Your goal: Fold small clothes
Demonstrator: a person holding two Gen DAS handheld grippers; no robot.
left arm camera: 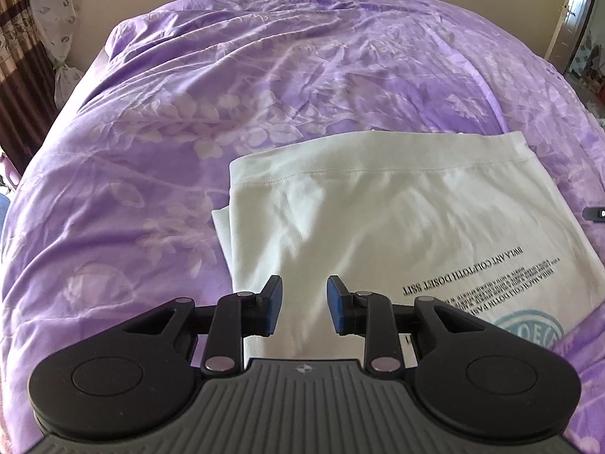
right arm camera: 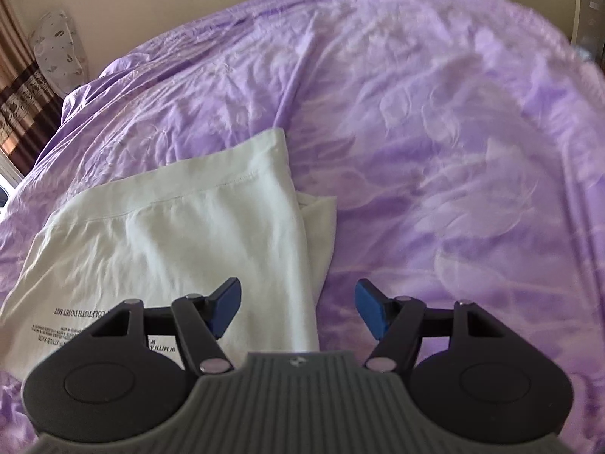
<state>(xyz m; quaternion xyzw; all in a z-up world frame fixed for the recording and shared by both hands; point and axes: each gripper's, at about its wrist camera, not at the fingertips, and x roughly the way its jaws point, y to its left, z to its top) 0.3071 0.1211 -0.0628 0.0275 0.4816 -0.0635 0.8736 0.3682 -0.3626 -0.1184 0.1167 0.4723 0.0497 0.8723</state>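
Note:
A white T-shirt [left arm camera: 397, 219] with black printed text and a teal round logo lies flat on the purple bed, its sides folded in and its hem at the far end. My left gripper [left arm camera: 304, 304] is open and empty, hovering over the shirt's left part near its near end. In the right wrist view the same shirt [right arm camera: 181, 234] lies to the left, with a folded layer sticking out at its right edge. My right gripper [right arm camera: 298, 310] is open and empty, above the shirt's right edge, its right finger over bare bedding.
A purple floral duvet [left arm camera: 227, 94] covers the bed and is wrinkled. Brown curtains [left arm camera: 15, 56] and a white patterned pillow [right arm camera: 56, 49] stand at the far left. A door [left arm camera: 574, 19] is at the far right. A small dark object [left arm camera: 595, 212] shows at the right edge.

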